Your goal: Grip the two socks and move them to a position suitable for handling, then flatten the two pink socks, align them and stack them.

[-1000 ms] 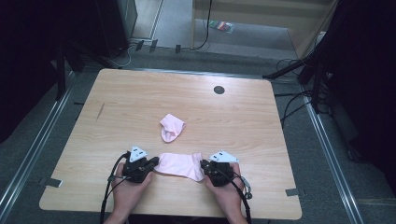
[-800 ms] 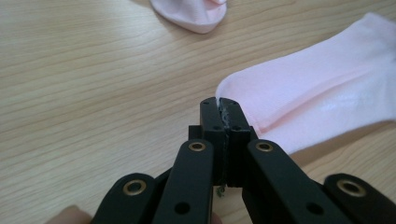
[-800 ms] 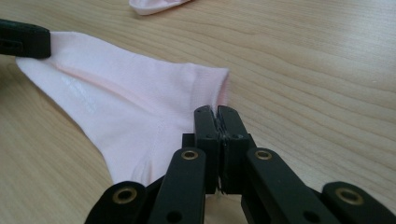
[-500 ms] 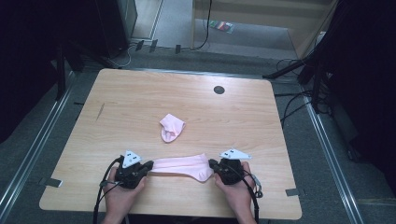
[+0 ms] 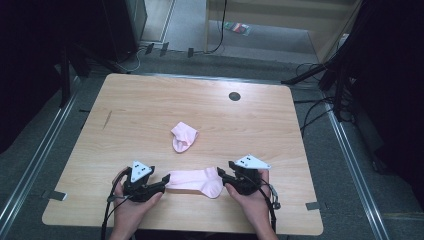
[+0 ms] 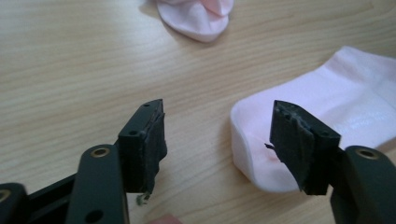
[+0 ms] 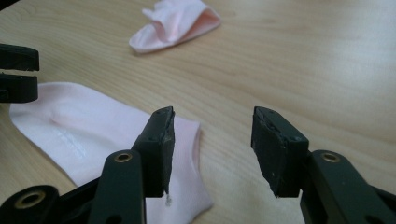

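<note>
**A:** Where does the flat pale pink cotton sock [image 5: 196, 181] lie?

**B:** Stretched out on the light wooden table [image 5: 150, 110], near the edge closest to the person, lengthwise between the two tools. From the table's middle it sits at about six o'clock.

**A:** And the left black two-jaw gripper [image 5: 161, 185]?

**B:** It rests at the sock's nine o'clock end, held in the person's left hand [image 5: 131, 210]. In the left gripper view [image 6: 217, 140] its jaws stand wide apart with nothing between them. One jaw is over bare wood, the other is just over the sock's rounded end; whether that jaw touches the cloth, I cannot tell.

**A:** The right one?

**B:** The right black two-jaw gripper [image 5: 223, 176] sits at the sock's three o'clock end, in the right hand [image 5: 252, 200]. The right gripper view [image 7: 212, 140] shows its jaws spread too, holding nothing: one jaw over the sock's edge, the other over bare wood.

**A:** Anything else on the table?

**B:** A second pale pink sock, crumpled and folded [image 5: 183, 136], lies near the table's middle, at about twelve o'clock from the flat one and clearly apart from it. A small dark round hole [image 5: 234, 96] sits farther off toward the far edge, at about one o'clock.
</note>
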Demonstrator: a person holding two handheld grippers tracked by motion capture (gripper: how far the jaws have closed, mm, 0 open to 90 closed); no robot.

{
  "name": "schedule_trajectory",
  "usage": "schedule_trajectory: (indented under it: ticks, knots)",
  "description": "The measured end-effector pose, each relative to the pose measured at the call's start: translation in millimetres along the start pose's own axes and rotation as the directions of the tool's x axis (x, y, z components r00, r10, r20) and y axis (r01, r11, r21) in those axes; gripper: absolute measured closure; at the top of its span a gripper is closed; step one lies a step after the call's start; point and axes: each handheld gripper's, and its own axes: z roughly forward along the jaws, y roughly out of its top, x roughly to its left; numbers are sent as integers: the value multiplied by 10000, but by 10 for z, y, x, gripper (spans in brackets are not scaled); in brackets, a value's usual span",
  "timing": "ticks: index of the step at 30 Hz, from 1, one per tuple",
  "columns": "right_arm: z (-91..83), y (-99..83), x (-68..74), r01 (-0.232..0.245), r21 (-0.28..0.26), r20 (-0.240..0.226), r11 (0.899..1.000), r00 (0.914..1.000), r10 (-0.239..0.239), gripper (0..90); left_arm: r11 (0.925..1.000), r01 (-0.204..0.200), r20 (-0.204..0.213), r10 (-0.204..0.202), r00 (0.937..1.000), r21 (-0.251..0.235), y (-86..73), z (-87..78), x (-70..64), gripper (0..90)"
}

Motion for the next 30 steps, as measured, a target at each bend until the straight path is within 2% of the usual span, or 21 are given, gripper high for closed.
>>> schedule_trajectory:
  ticks: [2,4,6,8,9,10,12,16,20,24,27,30]
  knots:
    - [13,50,37,272,-176,31,9995,9996,-272,519,9997,158,198,-155,9997,-191,30,-15,35,316]
    - [42,110,86,562,-311,-4,9979,9984,-563,535,9993,209,92,-206,9997,-321,65,-29,74,304]
    - [81,176,139,793,-425,-33,9959,9968,-795,543,9981,452,89,-449,9990,-429,96,-38,131,297]
    - [136,253,188,972,-605,-11,9934,9952,-974,538,9972,563,-217,-574,9981,-496,115,-29,191,293]
    - [172,305,204,902,-606,26,9941,9959,-902,525,9967,595,-370,-616,9974,-561,118,-22,218,281]
    - [205,351,213,797,-608,-60,9950,9968,-802,524,9959,650,-448,-678,9967,-623,119,-17,235,266]
    - [257,424,237,906,-598,-225,9941,9955,-921,524,9947,687,-571,-732,9957,-763,125,-1,278,262]
    - [427,622,346,1667,-466,-349,9849,9851,-1684,537,9915,873,-405,-915,9950,-969,149,36,349,279]
    - [633,725,411,2149,-286,-540,9762,9749,-2162,586,9895,1053,-335,-1091,9935,-991,166,63,409,318]
    - [888,785,474,2792,127,-675,9601,9583,-2778,615,9888,1146,-344,-1183,9924,-961,178,99,455,361]
    - [1106,815,522,3068,369,-669,9511,9503,-3039,615,9870,1299,-275,-1330,9907,-946,180,123,465,386]
    - [1274,844,583,3107,571,-731,9488,9491,-3064,589,9876,1326,-206,-1348,9907,-843,192,146,476,393]
